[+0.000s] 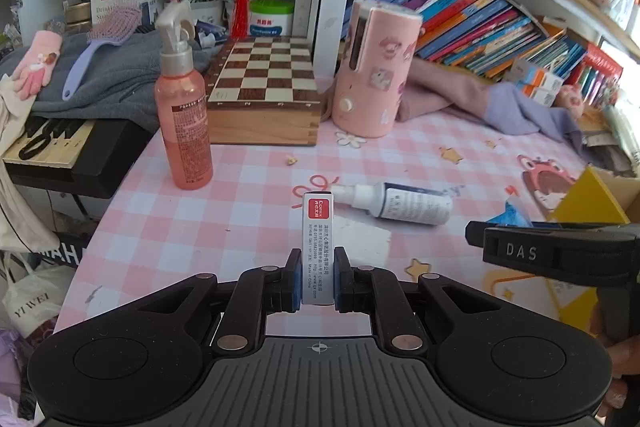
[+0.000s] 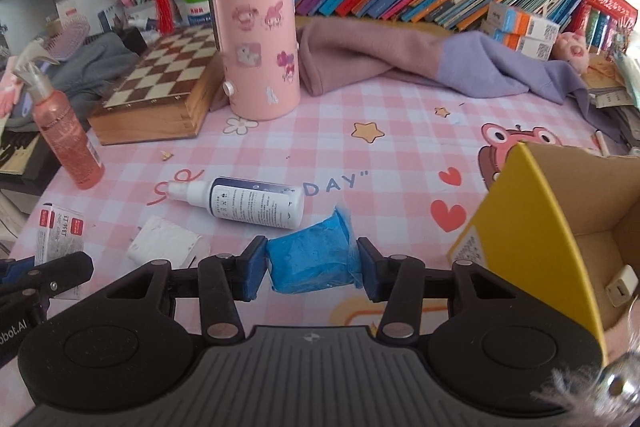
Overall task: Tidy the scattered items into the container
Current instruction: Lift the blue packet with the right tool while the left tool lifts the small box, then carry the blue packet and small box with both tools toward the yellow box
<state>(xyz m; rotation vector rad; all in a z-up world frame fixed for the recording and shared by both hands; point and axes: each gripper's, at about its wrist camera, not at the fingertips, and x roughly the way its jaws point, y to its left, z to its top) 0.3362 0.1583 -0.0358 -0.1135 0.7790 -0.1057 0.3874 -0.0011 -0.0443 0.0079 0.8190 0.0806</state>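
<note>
Left tool [image 1: 317, 277]: clenched on small staple box [image 1: 317, 251], beside spray bottle [image 1: 404, 203]. Right tool [image 2: 312, 267]: clamping blue packet [image 2: 310, 259], near yellow carton [image 2: 532, 227]. Advice: carry both above carton's rim, release inside.

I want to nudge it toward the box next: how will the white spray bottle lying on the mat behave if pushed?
The white spray bottle lies on its side and is round, so it will probably roll if pushed across its length. Its plastic looks smooth, likely a bit slippery for pads. It seems small and rigid, so probably light and not fragile.
</note>
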